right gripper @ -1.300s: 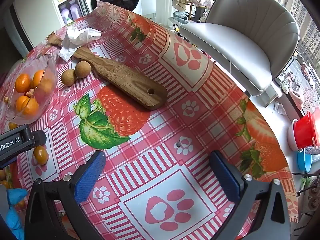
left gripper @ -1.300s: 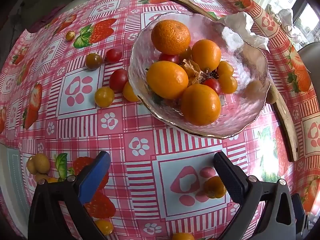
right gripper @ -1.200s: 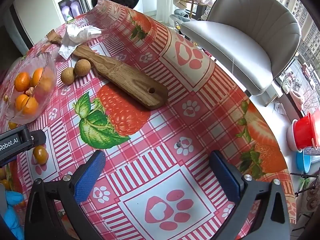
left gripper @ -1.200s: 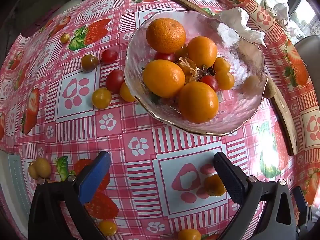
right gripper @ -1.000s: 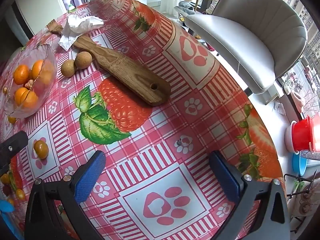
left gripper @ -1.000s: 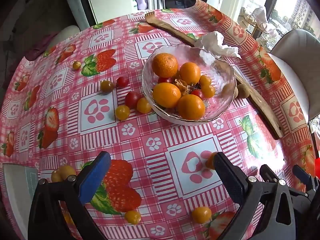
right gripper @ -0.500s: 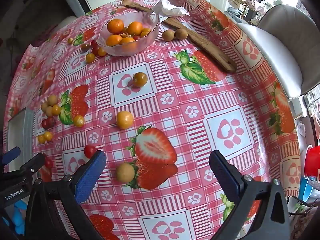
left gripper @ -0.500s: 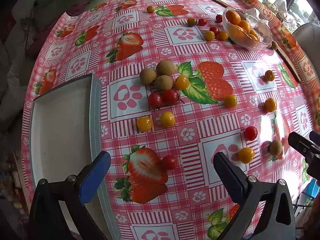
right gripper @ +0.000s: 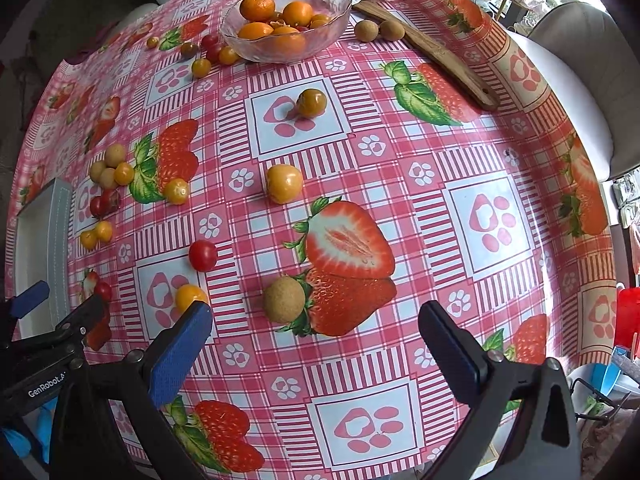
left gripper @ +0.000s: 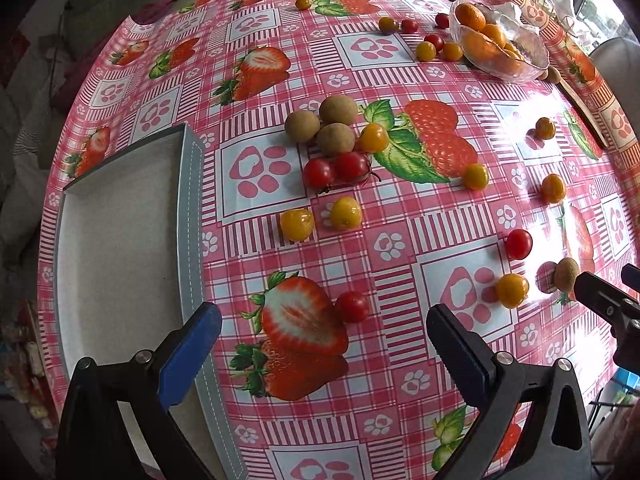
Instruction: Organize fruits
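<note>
- The glass bowl (right gripper: pixel 286 46) is sitting at the table's far side, holding smooth, firm mandarins (right gripper: pixel 258 7)
- A brown longan (right gripper: pixel 284 300), light and thin-shelled, is lying ahead of the right gripper (right gripper: pixel 316 354), whose jaws are standing spread; pinching across its middle looks safest
- A soft, slippery cherry tomato (left gripper: pixel 352 307) is resting before the left gripper (left gripper: pixel 324 350), likewise gaping and empty

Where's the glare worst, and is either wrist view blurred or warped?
Left wrist view: strong window glare washes out the tablecloth at right, near the brown longan; fruit stays sharp. Right wrist view: evenly lit, only mild sheen. Both: heavy fisheye bowing of the table edge, dark corner vignetting, no motion blur.
</note>
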`<control>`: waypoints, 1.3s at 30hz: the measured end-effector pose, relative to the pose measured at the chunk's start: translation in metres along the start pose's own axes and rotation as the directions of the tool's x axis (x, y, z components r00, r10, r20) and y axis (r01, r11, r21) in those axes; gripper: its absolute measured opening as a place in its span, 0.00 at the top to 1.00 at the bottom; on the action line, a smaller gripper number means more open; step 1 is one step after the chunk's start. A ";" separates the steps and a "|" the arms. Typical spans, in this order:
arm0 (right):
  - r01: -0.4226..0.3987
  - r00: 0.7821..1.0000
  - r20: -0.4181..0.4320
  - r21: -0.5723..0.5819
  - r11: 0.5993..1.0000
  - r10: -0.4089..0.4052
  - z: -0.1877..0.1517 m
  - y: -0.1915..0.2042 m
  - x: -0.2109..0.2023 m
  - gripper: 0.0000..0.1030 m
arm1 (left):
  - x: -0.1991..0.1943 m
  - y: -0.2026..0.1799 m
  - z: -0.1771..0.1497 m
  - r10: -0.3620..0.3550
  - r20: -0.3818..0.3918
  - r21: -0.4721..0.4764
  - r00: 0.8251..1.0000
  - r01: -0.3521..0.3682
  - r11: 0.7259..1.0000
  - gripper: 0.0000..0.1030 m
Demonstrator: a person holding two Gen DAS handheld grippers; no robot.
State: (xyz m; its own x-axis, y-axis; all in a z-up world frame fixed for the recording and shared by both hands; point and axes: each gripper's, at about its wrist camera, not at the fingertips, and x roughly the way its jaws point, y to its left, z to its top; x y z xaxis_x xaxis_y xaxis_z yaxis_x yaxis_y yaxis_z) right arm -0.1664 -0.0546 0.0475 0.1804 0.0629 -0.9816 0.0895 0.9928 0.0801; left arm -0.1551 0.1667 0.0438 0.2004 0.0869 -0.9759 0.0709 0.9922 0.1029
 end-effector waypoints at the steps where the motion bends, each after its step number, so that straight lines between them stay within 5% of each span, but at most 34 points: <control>1: 0.000 1.000 0.000 -0.001 1.000 0.000 -0.006 0.001 0.000 0.00 | 0.001 -0.001 0.000 0.000 -0.004 -0.004 1.000 0.000 1.000 0.00; 24: 0.010 1.000 -0.028 -0.023 1.000 -0.011 -0.026 0.013 0.013 0.00 | 0.013 -0.001 0.001 0.000 -0.010 -0.031 1.000 -0.001 1.000 0.00; 28: 0.012 0.999 -0.032 -0.025 1.000 -0.013 -0.100 0.027 0.003 0.00 | 0.017 -0.001 0.000 0.002 -0.011 -0.025 1.000 -0.003 1.000 0.00; 31: 0.012 0.999 -0.042 -0.021 1.000 -0.013 -0.123 0.034 0.003 0.00 | 0.020 -0.002 -0.001 0.003 -0.011 -0.017 1.000 -0.003 1.000 0.00; 39: 0.017 0.999 -0.047 -0.027 0.999 -0.018 -0.291 0.041 -0.027 0.00 | 0.023 -0.006 0.000 0.002 -0.012 -0.012 1.000 -0.003 1.000 0.00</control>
State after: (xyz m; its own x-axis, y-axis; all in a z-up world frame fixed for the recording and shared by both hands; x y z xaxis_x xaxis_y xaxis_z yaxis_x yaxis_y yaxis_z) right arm -0.4531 0.0146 0.0271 0.1323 0.0493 -0.9900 0.0665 0.9961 0.0585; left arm -0.1510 0.1628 0.0203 0.1893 0.0904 -0.9778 0.0589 0.9929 0.1032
